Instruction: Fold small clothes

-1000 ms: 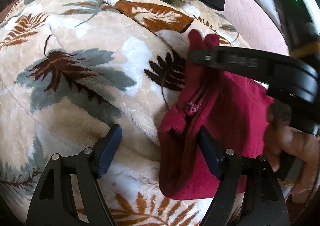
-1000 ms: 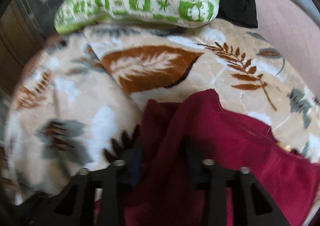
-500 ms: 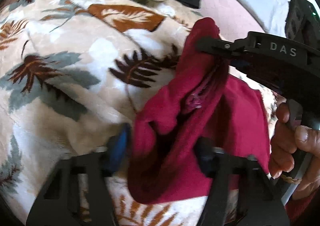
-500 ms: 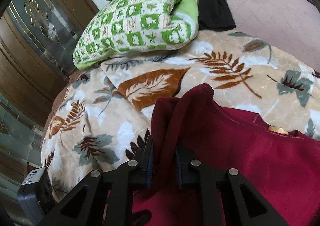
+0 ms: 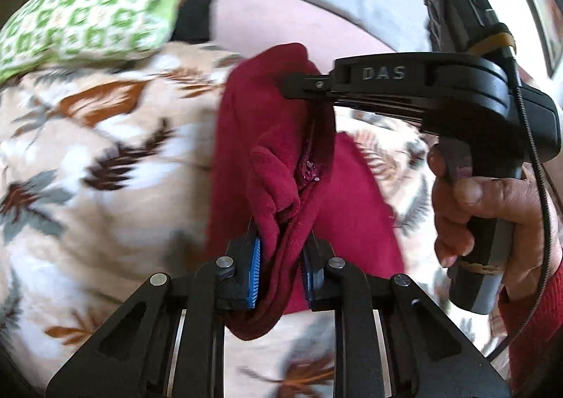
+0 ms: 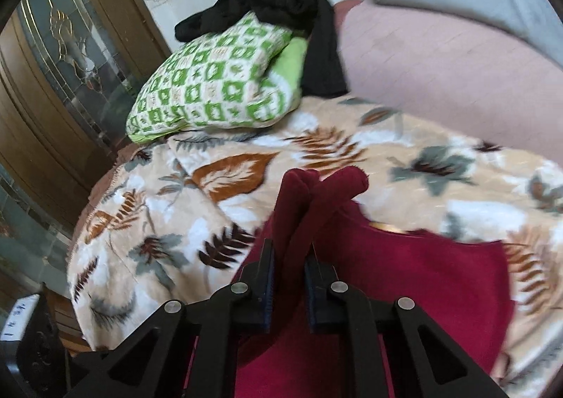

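A small dark red fleece garment point(image 5: 281, 165) with a zip hangs lifted above a leaf-patterned blanket point(image 5: 88, 158). My left gripper point(image 5: 281, 257) is shut on its near edge, blue pads pinching the cloth. My right gripper point(image 6: 288, 260) is shut on the far corner of the garment point(image 6: 404, 278), and it shows from the side in the left wrist view point(image 5: 302, 86), held by a hand. The cloth bunches between the two grippers; the rest drapes down onto the blanket.
A green-and-white patterned pillow point(image 6: 218, 81) lies at the back of the blanket with a black garment point(image 6: 292, 11) over it. A pink quilted surface point(image 6: 440, 74) lies to the right. A wooden cabinet with glass point(image 6: 52, 74) stands at the left.
My left gripper closed on the red garment's near edge. Both grippers lifted the garment up off the blanket, and the views tilted upward.
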Tool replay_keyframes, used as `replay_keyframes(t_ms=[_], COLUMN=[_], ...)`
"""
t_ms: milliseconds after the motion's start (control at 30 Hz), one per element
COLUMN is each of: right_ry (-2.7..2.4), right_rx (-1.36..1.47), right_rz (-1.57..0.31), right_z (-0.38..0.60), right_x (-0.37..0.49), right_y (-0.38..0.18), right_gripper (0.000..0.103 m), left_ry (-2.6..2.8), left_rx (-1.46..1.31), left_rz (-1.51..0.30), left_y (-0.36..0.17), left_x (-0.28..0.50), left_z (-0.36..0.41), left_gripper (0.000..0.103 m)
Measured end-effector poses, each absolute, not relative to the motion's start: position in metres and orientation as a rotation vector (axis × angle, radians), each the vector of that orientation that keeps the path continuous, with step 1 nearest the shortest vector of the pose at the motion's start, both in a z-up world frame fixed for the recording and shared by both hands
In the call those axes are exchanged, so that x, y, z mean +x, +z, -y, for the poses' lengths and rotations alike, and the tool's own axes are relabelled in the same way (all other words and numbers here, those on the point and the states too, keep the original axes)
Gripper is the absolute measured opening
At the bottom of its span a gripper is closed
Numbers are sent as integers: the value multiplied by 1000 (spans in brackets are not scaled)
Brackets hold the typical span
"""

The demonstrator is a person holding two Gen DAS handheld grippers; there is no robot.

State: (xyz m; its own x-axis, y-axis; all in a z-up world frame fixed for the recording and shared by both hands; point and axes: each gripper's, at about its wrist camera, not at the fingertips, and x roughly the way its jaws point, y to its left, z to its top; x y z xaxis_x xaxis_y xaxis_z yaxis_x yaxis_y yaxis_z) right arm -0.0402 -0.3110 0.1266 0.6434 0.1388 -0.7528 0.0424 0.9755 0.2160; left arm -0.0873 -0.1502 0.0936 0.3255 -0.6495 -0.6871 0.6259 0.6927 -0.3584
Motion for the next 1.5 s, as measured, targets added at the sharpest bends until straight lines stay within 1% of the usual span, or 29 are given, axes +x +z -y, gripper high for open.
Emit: replay_keyframes(t_ms=[133, 233, 367, 433, 467, 500, 533, 567, 600, 633, 667, 700, 767, 800, 833, 867, 1000, 1100, 1200, 1267, 1300, 1400, 1500], right_ry=[-26, -98, -178, -219, -229, -235, -237, -233, -231, -240, -238, -214, -166, -155, -143, -129, -67, -42, -62, -85, -98, -120, -168], right_rx=[249, 295, 316, 343, 350, 357, 360, 367, 385, 402, 425, 457, 513, 537, 563, 587, 692, 793, 769, 695, 653, 535, 496], right_rz=[-850, -851, -903, -966, -987, -995, -986, -966, -951, -948, -942, -925, -896, -890, -887, -889, -873, -881, -942, -955, -951, -907, -955], right_z=[362, 405, 442, 455, 459, 461, 461, 462, 464, 466, 467, 467, 463, 459, 455, 449, 431, 422, 413, 407, 406, 400, 406], right_x=[-77, -103, -115, -111, -110, -111, -115, -119, -125, -132, -141, -151, -171, -181, -190, -196, -209, -209, -200, -197, -197, -206, -205], right_y=[134, 126, 92, 60, 48, 37, 35, 35, 38, 43, 47, 52, 60, 61, 60, 57, 50, 41, 27, 26, 29, 47, 31], right_gripper=[12, 12, 12, 12, 12, 13, 13, 14, 23, 35, 41, 47, 48, 51, 56, 59, 61, 72, 71, 41, 21, 19, 18], left_ry=[-923, -963, -937, -936, -951, -979, -1000, -1022, -1036, -1041, -1041, -1041, -1010, -968, -924, -884, -813, -791, -787, -784, -786, -783, -765], left_rx=[36, 87, 175, 216, 220, 225, 227, 226, 218, 205, 189, 166, 143, 155, 174, 189, 202, 238, 249, 257, 260, 259, 272], left_rz=[-901, -918, -964, -1009, -1021, -1025, -1021, -1011, -989, -966, -948, -934, -910, -893, -878, -880, -924, -934, -965, -971, -968, -968, -984], left_y=[98, 88, 57, 47, 47, 51, 54, 62, 70, 78, 85, 91, 96, 95, 92, 86, 65, 50, 40, 39, 39, 39, 33], left_x=[-116, -130, -137, -136, -136, -136, -135, -136, -136, -135, -133, -129, -121, -119, -116, -111, -101, -106, -110, -117, -120, -121, -120], left_z=[208, 250, 292, 300, 298, 295, 292, 285, 275, 264, 254, 241, 222, 214, 209, 207, 201, 204, 208, 207, 208, 210, 214], left_gripper=[18, 18, 18, 19, 20, 28, 31, 37, 45, 49, 51, 51, 51, 51, 51, 51, 51, 51, 51, 51, 51, 51, 51])
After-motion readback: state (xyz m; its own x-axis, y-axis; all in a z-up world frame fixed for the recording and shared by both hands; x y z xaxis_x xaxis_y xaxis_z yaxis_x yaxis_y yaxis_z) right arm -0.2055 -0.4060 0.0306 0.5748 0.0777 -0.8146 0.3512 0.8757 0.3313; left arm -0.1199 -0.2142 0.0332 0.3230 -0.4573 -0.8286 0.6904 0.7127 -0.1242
